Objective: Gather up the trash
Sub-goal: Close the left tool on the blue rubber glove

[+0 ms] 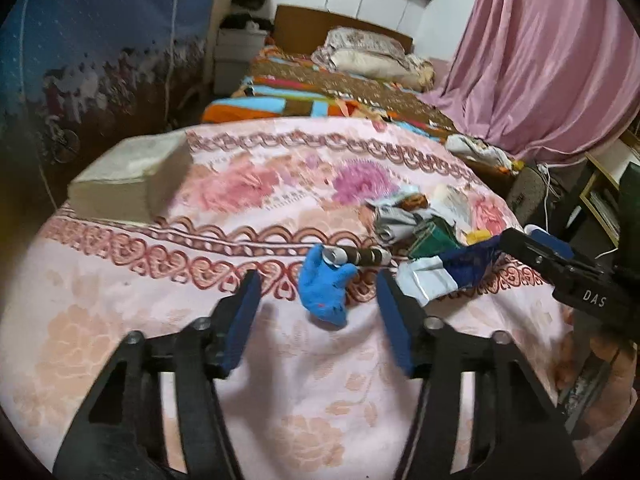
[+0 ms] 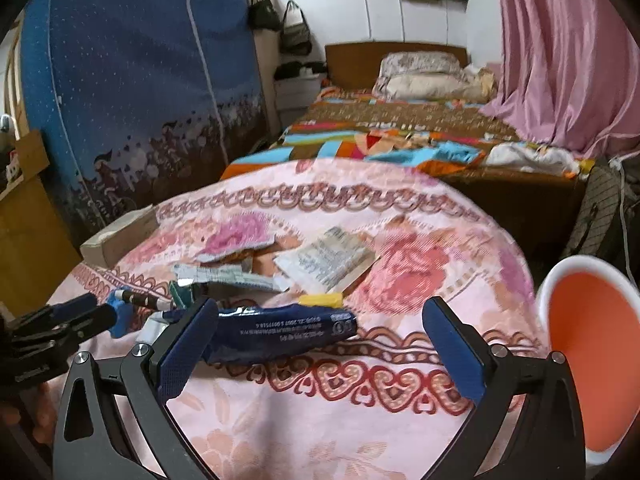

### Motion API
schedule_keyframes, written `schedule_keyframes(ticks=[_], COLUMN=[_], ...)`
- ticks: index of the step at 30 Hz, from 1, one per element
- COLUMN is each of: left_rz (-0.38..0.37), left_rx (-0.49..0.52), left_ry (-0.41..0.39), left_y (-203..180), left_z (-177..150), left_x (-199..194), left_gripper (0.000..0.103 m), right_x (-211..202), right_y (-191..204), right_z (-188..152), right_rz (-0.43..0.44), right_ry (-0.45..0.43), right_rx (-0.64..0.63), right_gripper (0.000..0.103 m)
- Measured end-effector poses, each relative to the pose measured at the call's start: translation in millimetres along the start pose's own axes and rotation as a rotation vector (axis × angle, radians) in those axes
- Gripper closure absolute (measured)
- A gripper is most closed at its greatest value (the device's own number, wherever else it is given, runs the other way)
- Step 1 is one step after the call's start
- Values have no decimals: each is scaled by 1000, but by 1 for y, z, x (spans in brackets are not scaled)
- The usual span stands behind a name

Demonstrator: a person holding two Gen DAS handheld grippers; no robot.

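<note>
On pink floral blanket (image 1: 280,380), left gripper (image 1: 318,304) spread around blue glove (image 1: 324,292) — untouched, right gripper (image 2: 320,344) wide.

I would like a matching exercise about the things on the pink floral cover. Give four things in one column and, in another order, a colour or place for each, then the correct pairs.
Things:
1. crumpled glove
2. long flat wrapper
3. bin
4. box

Colour or place:
A. white outside, orange inside, at the right edge of the cover
B. pale, at the far left of the cover
C. bright blue, ahead of the left tongs, between their open fingers
D. dark blue with white print, by the left finger of the right tongs

Pairs: 1-C, 2-D, 3-A, 4-B
</note>
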State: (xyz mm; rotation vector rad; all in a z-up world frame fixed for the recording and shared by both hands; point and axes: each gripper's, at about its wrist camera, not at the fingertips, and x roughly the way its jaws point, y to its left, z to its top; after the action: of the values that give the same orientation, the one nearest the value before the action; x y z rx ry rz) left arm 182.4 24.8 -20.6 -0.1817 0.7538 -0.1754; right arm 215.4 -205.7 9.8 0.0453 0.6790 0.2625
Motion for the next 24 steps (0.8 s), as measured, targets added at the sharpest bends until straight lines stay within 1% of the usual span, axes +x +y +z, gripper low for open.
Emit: schedule_keyframes(ticks=[1, 2, 3, 4, 6, 8, 13, 15, 18, 20, 22, 24], left_rz=[-4, -9, -14, -19, -26, -29, -43, -46, -53, -53, -52, -39], left_rx=[-3, -5, -5, -6, -5, -5, 1, 3, 2, 1, 2, 3], left_ry=[7, 16, 19, 19, 16, 12, -19, -34, -48, -57, -61, -72], left_y=[0, 0, 0, 0, -1, -1, -1, -2, -2, -2, -2, -3], left_z=[1, 0, -1, -1, -1, -2, -4, -5, -7, -7, -7, -8], left_x=[2, 3, 3, 3, 1, 1, -7, -11, -15, -17, -18, -19], left_gripper=[76, 79, 85, 91, 96, 96, 96, 96, 96, 96, 98, 101], right_x=[3, 5, 7, 9, 12, 12, 12, 11, 10, 10, 9, 7], right_y=[-1, -1, -2, -3, -4, -4, -3, -2, 0, 1, 2, 4], right_z=[0, 0, -1, -2, -3, -5, -7, -7, -8, -9, -11, -12], right_rz=[17, 34, 53, 73, 114, 135, 158, 161, 165, 168, 178, 172], right_ry=[14, 26, 39, 52, 74, 84, 88, 87, 91, 91, 90, 90], right_rx=[8, 14, 22, 31, 49, 60, 61, 57, 46, 38, 27, 12], right_gripper=[5, 6, 9, 15, 25, 30, 50, 52, 65, 69, 83, 85])
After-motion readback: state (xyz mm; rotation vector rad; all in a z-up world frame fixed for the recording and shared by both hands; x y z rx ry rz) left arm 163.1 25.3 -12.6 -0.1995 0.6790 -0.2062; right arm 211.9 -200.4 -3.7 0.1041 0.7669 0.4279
